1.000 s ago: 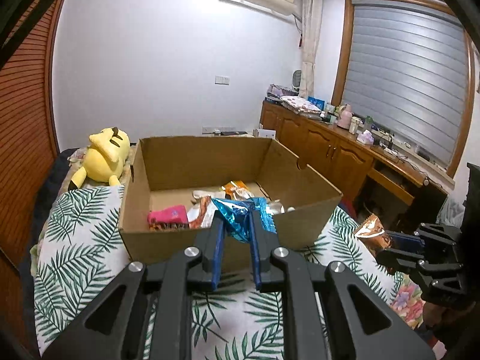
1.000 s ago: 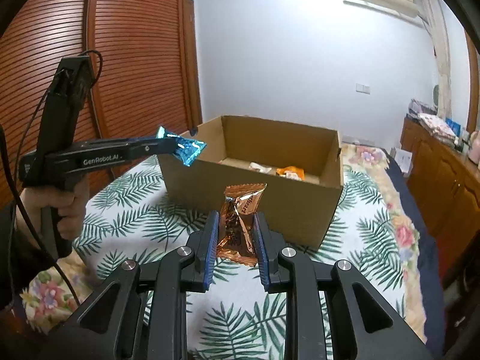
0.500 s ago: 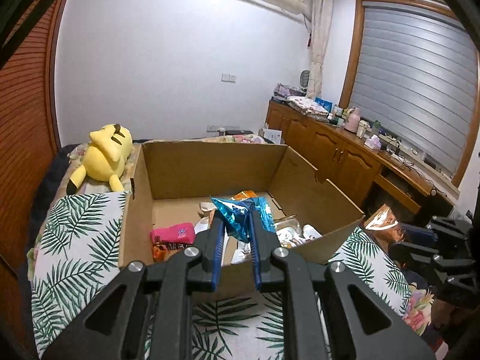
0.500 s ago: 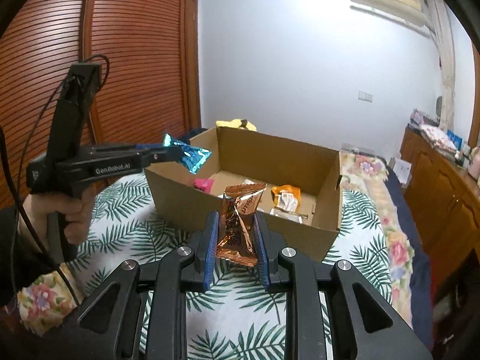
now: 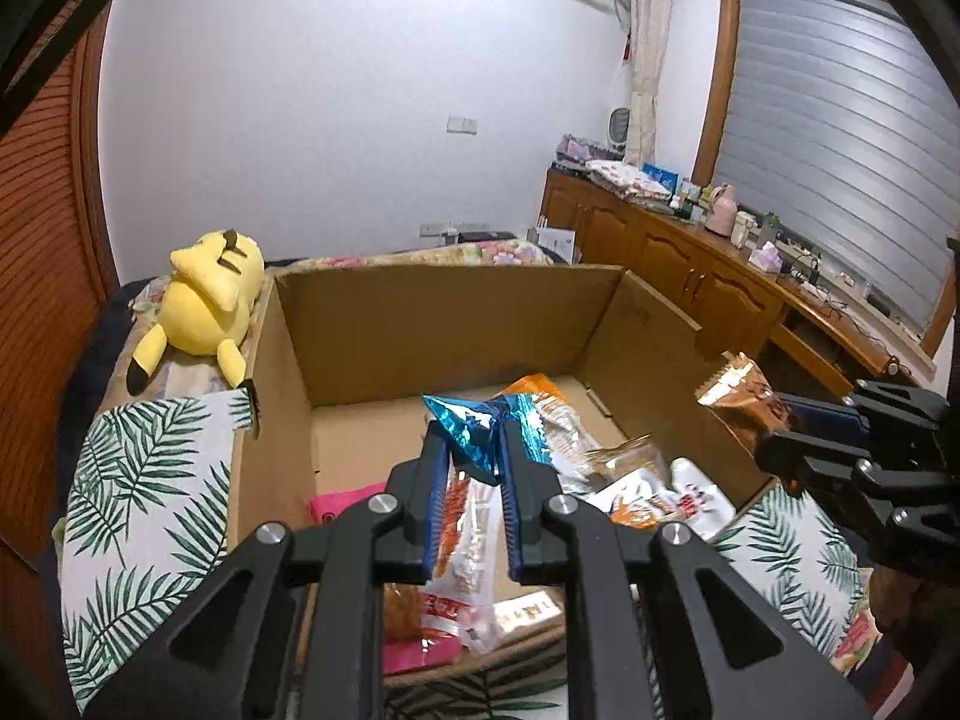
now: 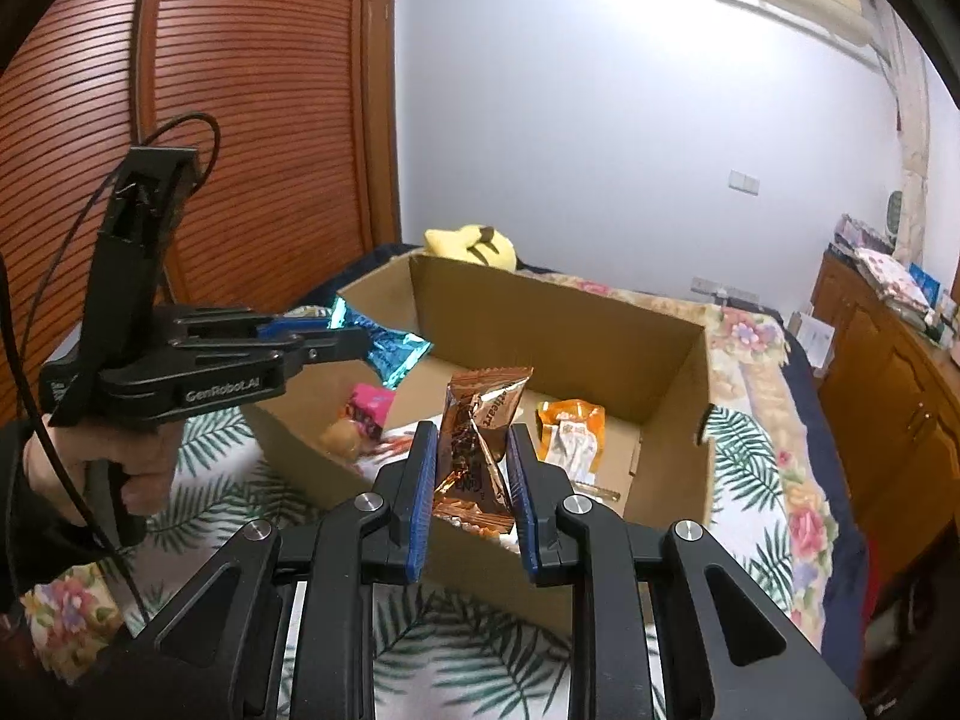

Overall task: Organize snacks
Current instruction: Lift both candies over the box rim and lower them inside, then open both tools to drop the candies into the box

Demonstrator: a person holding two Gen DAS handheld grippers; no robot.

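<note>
Left wrist: left gripper clenched on crinkled blue foil packet, above open brown cardboard box; let go low. Right wrist: right gripper grasps copper foil snack pouch at near wall; carry yours further in first.

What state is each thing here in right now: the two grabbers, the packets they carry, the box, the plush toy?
Left gripper: fingers shut on the blue packet, above the box.
Right gripper: fingers shut on the copper packet, near the box's front edge.
Cardboard box: open-topped, snacks lying inside.
Pink packet: lying in the box.
Orange packet: lying in the box.
Yellow plush: lying on the bed behind the box.
</note>
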